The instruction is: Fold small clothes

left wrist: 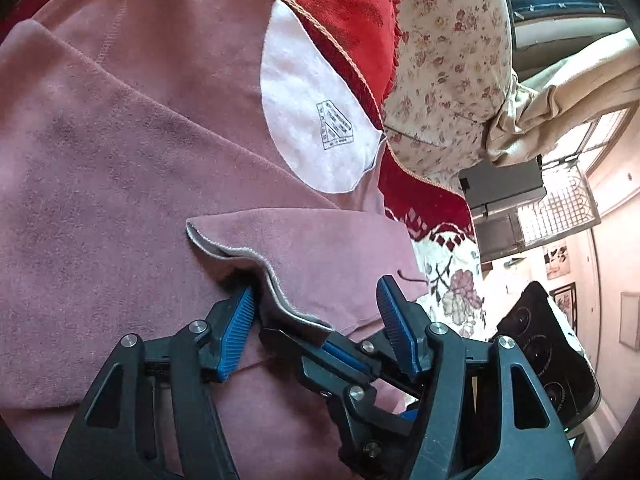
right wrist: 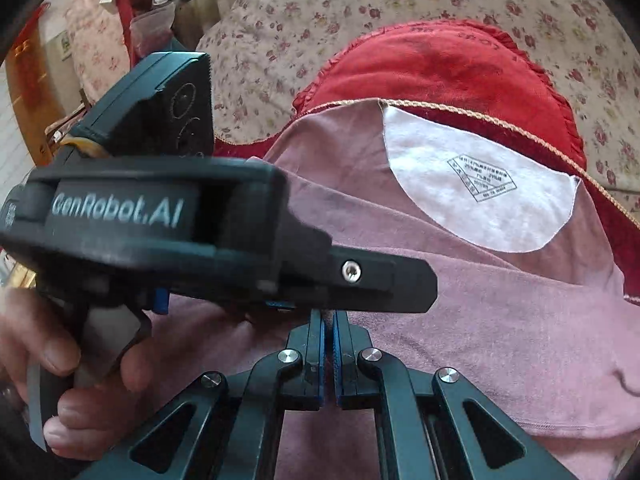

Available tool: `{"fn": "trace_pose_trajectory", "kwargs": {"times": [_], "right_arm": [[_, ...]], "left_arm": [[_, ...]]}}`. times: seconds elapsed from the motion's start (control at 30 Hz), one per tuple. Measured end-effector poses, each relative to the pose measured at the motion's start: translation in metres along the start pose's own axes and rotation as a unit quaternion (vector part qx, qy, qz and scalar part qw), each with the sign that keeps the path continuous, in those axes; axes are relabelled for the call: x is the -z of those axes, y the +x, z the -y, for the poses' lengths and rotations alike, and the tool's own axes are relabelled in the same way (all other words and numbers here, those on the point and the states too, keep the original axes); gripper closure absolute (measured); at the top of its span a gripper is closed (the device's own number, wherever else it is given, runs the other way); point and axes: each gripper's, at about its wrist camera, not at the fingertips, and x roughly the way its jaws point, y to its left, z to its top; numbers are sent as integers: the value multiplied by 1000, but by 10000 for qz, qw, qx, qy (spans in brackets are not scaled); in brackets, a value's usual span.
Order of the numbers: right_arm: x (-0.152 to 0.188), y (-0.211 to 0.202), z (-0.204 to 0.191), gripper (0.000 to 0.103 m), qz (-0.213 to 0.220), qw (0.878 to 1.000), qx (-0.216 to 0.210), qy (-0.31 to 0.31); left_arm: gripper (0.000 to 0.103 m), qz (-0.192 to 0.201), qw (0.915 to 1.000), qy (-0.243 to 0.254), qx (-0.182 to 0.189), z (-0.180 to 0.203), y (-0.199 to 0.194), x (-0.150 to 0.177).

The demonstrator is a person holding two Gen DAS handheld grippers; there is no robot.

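A dusty-pink garment [left wrist: 132, 152] lies spread over a red blanket [left wrist: 348, 4] with a gold cord border, on a bed or sofa covered in a cream floral sheet [left wrist: 448, 40]; which of the two it is cannot be told. The garment's neckline faces the far edge of the blanket, and the pale inner lining [left wrist: 308, 120] shows through the neck opening with a printed care label [left wrist: 334, 124] on it.

A sleeve [left wrist: 320, 252] of the garment is folded in over the body, its hemmed cuff edge rippling just in front of the left tongs [left wrist: 316, 300]. These tongs are spread, their blue ribbed pads [left wrist: 240, 320] standing apart on either side of the sleeve's hem. The cloth lies between them, but the pads do not press on it; the hem drapes loosely over the black frame between the fingers.

From the right wrist view, the right tongs [right wrist: 329, 320] are pressed together, the two blue pads meeting with nothing visibly between them. They point down at the pink garment [right wrist: 500, 320] near its middle, with the lining [right wrist: 480, 184] and label [right wrist: 482, 178] beyond them toward the far edge. Crossing just in front of them is the body of the left gripper [right wrist: 160, 224], a black housing with white lettering on its side, held by the person's hand [right wrist: 60, 360], whose fingers wrap around the handle and trigger. The red blanket [right wrist: 460, 68] and floral sheet [right wrist: 360, 8] fill the background.
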Motion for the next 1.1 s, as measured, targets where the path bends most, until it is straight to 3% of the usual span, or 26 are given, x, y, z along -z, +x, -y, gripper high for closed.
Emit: {"fn": "trace_pose_trajectory", "kwargs": {"times": [0.2, 0.5, 0.77, 0.87, 0.93, 1.0, 1.07, 1.1], "right_arm": [[1, -11, 0, 100, 188, 9997, -136, -113], [7, -20, -8, 98, -129, 9987, -417, -272], [13, -71, 4, 95, 27, 9986, -510, -159], [19, -96, 27, 95, -25, 9998, 195, 98], [25, -123, 60, 95, 222, 9959, 593, 640], [31, -145, 91, 95, 451, 9859, 1057, 1214], [41, -162, 125, 95, 595, 9663, 1550, 1966], [51, -170, 146, 95, 627, 9484, 1850, 2499]], "left_arm": [[42, 36, 9993, -346, 97, -11, -11, -2], [42, -36, 9993, -364, 42, -11, -13, 0], [46, -17, 9998, -147, -151, -7, -14, 6], [68, 10, 9990, 83, -438, -5, -12, 8], [95, 4, 9963, 322, -800, -2, -9, 9], [101, 27, 9903, 799, -1134, 12, -5, 12], [102, 316, 9789, 1542, -1306, 39, -11, 17], [101, 529, 9708, 1958, -1283, 56, -18, 20]]}}
